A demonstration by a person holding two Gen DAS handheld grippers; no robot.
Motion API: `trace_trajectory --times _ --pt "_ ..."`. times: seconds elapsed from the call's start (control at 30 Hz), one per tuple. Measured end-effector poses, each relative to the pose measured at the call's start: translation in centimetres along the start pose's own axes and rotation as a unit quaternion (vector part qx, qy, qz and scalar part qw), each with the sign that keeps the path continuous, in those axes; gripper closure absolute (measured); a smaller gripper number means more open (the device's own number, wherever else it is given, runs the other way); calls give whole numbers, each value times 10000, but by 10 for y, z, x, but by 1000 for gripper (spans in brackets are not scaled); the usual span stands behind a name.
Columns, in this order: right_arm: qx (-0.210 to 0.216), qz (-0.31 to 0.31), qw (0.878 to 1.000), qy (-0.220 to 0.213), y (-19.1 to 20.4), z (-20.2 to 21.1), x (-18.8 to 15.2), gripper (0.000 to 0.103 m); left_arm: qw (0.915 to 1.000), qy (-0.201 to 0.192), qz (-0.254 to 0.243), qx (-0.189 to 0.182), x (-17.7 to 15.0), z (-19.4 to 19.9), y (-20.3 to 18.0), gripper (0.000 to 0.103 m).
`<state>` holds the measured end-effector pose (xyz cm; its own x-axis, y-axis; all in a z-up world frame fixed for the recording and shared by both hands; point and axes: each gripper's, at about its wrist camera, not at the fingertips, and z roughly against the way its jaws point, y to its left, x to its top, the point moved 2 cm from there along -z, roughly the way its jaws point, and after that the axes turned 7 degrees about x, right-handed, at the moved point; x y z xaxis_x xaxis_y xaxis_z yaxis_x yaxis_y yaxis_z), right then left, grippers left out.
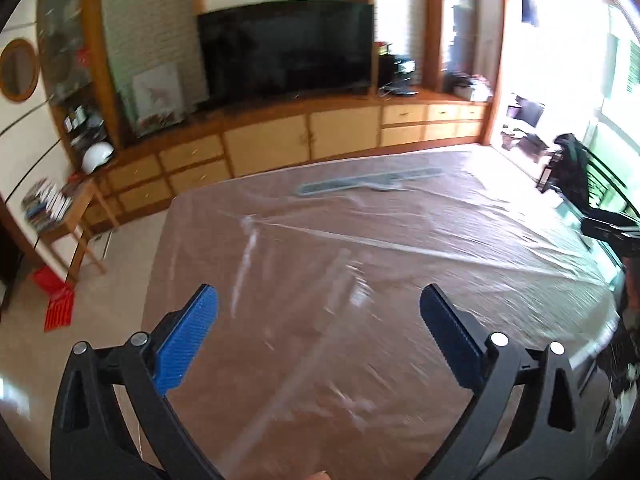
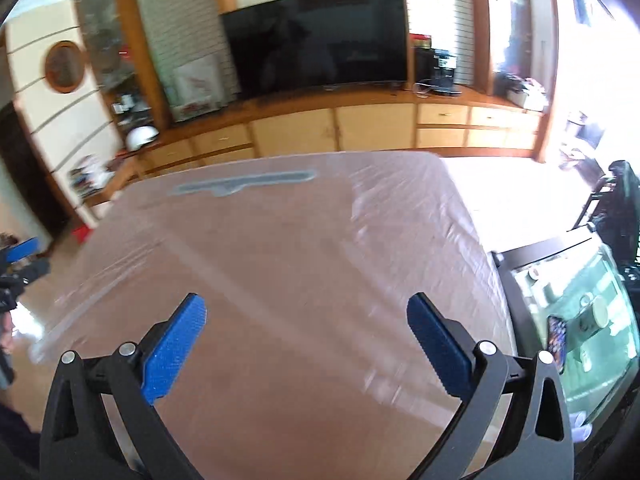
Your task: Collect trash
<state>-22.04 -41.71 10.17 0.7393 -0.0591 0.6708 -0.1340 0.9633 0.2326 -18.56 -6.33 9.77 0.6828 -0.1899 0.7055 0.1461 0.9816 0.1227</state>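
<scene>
A wide tabletop under clear plastic sheet fills both views; a grey strip lies flat near its far edge, toward the TV; left tongs and right tongs hang above the near edge, spread fully wide, nothing between either pair.

No readable text, labels, brands or numbers anywhere; markings on the leaning picture and on the stacked books too blurred to make out.
</scene>
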Motion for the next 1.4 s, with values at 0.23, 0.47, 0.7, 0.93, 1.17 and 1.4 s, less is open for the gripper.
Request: trace_trajectory --times 0.23,0.47,0.7,0.93,1.17,1.4 --pt "-431 -438 9978 230 -60 -85 37 4 9958 580 529 461 31 -112 47 2" --pt "-644 -613 9950 457 -94 -127 43 4 9898 916 1024 366 40 -166 83 2" --pt "-640 -246 9964 495 -94 -149 46 4 9902 995 896 401 44 -191 79 2" --pt "-982 -118 9931 625 -89 -155 49 4 9904 997 788 535 45 -200 77 2" --pt "-957 -109 9934 620 -86 -154 50 4 9904 1003 802 520 45 -200 77 1" --pt "-958 -107 9934 620 -86 -154 51 4 9904 1004 802 516 45 -200 78 1"
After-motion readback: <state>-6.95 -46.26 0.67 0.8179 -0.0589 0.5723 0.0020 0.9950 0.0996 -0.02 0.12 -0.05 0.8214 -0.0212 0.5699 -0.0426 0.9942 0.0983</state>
